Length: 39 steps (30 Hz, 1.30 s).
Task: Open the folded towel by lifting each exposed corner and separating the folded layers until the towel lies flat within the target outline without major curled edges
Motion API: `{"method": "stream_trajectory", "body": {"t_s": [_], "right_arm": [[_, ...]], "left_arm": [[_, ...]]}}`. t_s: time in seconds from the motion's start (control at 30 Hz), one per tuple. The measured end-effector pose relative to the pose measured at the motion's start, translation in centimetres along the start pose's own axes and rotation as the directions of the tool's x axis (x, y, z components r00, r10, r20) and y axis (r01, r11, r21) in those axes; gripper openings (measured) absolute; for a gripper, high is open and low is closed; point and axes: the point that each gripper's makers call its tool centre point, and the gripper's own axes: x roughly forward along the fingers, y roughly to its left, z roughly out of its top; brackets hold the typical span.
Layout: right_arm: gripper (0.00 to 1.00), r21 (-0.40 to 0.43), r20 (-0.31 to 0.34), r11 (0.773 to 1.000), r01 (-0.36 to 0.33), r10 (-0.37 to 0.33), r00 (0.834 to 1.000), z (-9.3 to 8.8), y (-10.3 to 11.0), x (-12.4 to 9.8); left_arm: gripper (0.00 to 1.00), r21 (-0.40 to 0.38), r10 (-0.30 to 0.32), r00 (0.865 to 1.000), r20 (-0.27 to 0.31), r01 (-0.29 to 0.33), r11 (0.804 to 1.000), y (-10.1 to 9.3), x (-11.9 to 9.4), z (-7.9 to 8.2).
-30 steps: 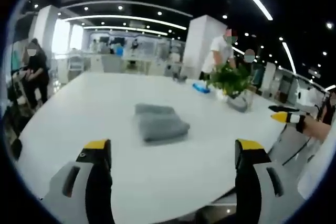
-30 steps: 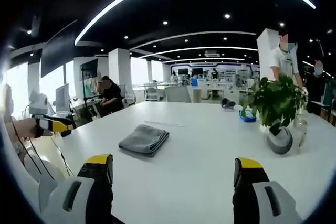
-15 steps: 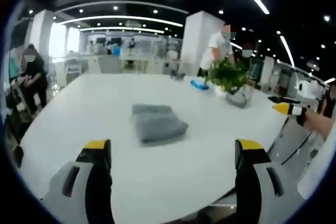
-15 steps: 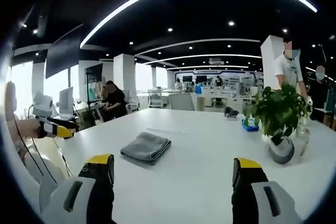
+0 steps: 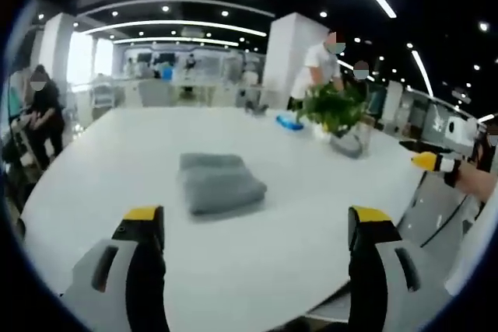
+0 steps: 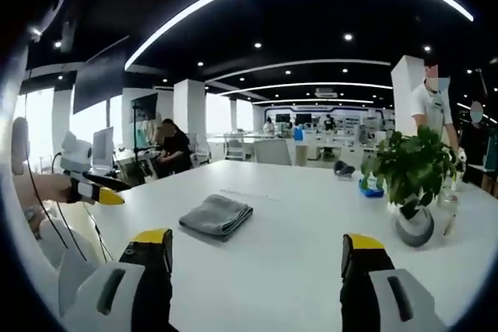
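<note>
A grey towel (image 5: pixel 219 183) lies folded in a thick rectangle on the white table (image 5: pixel 117 153); in the right gripper view the towel (image 6: pixel 216 216) sits left of centre on the table (image 6: pixel 311 215). My left gripper (image 5: pixel 257 227) is open, held back over the near table edge, well short of the towel. My right gripper (image 6: pixel 254 250) is open too, also far from the towel. The right gripper's yellow tip (image 5: pixel 426 162) shows at the right of the left gripper view. The left gripper's yellow tip (image 6: pixel 105 195) shows at the left of the right gripper view.
A potted green plant (image 6: pixel 411 172) in a round grey pot stands on the table, with a small blue object (image 6: pixel 370 189) beside it. A person in white (image 5: pixel 319 68) stands behind the plant. Another person (image 6: pixel 173 149) sits at a desk beyond the table.
Both views have shifted a little as the hands moved. The towel lies as before, and both grippers have stayed open.
</note>
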Motion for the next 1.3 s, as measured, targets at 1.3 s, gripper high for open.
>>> {"method": "stream_trajectory", "body": {"t_s": [1.3], "right_arm": [[0.62, 0.009, -0.135, 0.937, 0.349, -0.345, 0.929, -2.9, 7.0, 5.6]], "left_arm": [[0.85, 0.355, -0.301, 0.921, -0.248, 0.375, 0.856, 3.9, 13.0, -1.4]]}}
